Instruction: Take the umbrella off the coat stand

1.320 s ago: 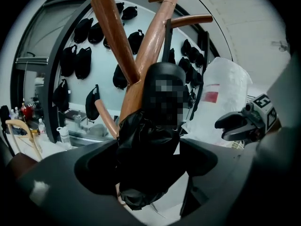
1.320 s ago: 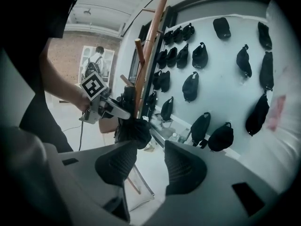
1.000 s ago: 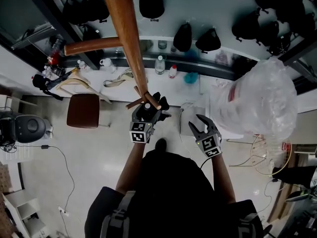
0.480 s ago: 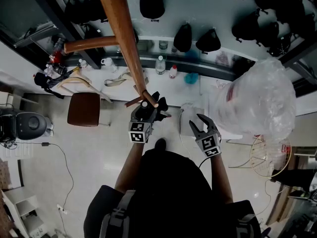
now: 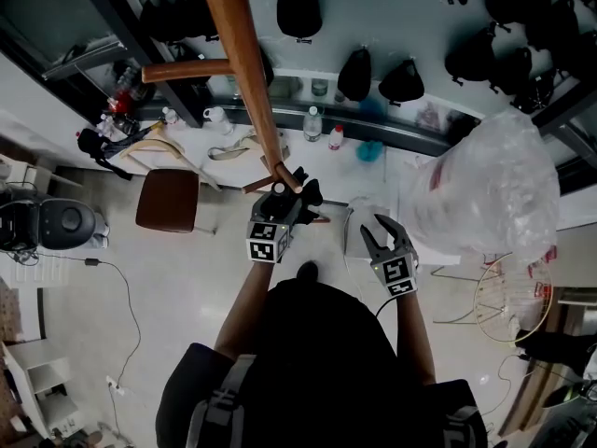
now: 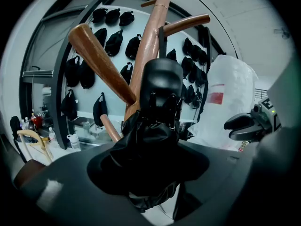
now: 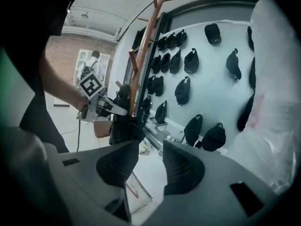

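One wooden coat stand (image 5: 250,73) slants across the head view. To its right bulges one big clear plastic bag (image 5: 490,189); its contents cannot be made out. Black bags (image 5: 299,3) hang on the wall, overlapping too much to count. One brown stool (image 5: 168,200) stands on the floor below the white shelf (image 5: 392,161), which holds two bottles (image 5: 313,124) and one mug (image 5: 216,115).

There are two grippers. The left gripper (image 5: 283,203) sits at the stand's lower pegs. Its jaws have just been closing and now clamp the one black folded umbrella (image 6: 157,126), which lies against the pole. The right gripper (image 5: 384,232) hangs well apart from the stand. Its jaws have just been narrowing too, but they are still parted with nothing between them.

Compared with a second ago, both grippers and the umbrella are in much the same places.
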Tool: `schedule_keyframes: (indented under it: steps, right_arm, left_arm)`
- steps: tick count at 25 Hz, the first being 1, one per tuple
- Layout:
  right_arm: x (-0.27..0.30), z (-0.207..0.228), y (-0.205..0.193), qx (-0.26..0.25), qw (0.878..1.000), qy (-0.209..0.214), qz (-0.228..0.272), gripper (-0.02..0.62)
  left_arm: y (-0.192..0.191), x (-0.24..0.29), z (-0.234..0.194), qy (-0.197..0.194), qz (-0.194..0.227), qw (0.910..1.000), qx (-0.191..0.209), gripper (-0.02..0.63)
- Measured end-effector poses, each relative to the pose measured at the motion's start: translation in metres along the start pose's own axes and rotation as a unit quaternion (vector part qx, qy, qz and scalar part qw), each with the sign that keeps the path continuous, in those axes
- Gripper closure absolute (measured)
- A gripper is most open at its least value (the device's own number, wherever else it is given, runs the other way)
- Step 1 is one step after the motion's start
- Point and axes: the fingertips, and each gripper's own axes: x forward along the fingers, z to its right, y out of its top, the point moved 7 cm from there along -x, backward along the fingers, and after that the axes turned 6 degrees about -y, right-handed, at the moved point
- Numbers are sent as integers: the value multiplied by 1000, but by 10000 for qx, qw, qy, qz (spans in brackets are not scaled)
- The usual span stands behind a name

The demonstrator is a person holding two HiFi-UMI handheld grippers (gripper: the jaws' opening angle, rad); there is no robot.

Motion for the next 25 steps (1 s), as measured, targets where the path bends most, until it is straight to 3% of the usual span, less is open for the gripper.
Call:
schedule_keyframes:
  steps: [12,25]
  right_arm:
    - [-22,7,-6,181,9997,-150,-7,434]
    - [-26,7,-7,120,9999,19,-38,434]
  left_arm:
    - [14,-6,5,59,-54,10000,7,351]
    - [23,-12,10,247,65,9997,-51,353]
